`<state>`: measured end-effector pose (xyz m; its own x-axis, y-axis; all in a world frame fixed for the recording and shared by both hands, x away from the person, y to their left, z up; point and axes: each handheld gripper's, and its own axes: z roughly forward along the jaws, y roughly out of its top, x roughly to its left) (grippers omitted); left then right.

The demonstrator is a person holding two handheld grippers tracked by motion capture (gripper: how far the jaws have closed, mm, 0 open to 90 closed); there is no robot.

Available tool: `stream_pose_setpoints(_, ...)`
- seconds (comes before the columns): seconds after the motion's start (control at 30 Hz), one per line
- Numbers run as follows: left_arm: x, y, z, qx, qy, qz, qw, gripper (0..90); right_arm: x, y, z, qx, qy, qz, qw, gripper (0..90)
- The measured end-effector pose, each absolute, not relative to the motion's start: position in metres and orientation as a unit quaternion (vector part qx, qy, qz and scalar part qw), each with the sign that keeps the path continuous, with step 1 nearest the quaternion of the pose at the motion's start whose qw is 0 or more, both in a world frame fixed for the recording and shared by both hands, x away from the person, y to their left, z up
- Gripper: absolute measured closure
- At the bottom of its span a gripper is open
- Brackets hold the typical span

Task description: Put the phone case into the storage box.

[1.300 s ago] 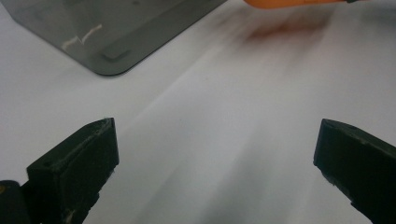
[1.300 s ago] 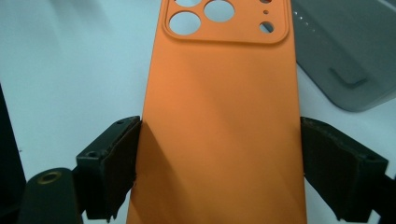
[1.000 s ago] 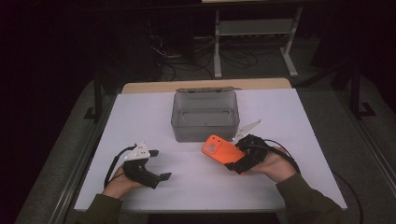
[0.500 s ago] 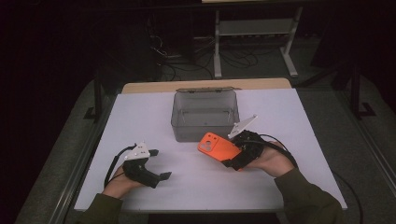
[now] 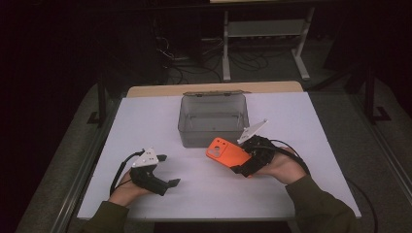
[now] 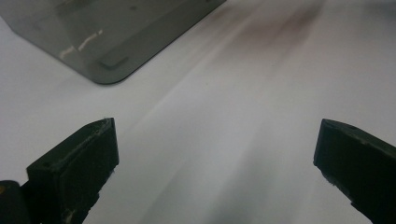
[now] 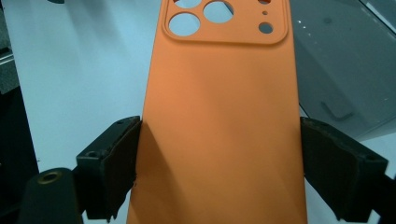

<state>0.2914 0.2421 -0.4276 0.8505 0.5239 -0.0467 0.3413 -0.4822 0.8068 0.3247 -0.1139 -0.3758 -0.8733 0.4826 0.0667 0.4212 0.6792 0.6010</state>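
The case (image 5: 227, 151) — orange, camera holes forward — sits clamped across its width between the right gripper (image 5: 246, 162) fingers, seemingly just above the tabletop (image 5: 145, 116), near the grey box (image 5: 214, 119). Left gripper (image 5: 165, 171) fingers stand wide, holding nothing.

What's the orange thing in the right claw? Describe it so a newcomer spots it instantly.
On the white table, look just in front of the clear grey plastic box, toward its right corner. There the right claw grips a flat orange phone case by its long edges. It is the only brightly coloured thing there, with round camera cut-outs at its far end.
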Motion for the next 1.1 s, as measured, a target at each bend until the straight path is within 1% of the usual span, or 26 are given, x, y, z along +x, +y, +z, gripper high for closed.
stream_pose_setpoints(0.5,0.299,0.22,-0.422,0.857,0.238,0.09,0.449,0.0,0.325,-0.114,-0.376,0.247,0.916,0.313,0.049,15.4)
stream_pose_setpoints(1.1,0.314,0.194,-0.412,0.857,0.218,0.089,0.459,0.0,0.326,-0.116,-0.375,0.249,0.915,0.314,0.05,15.4)
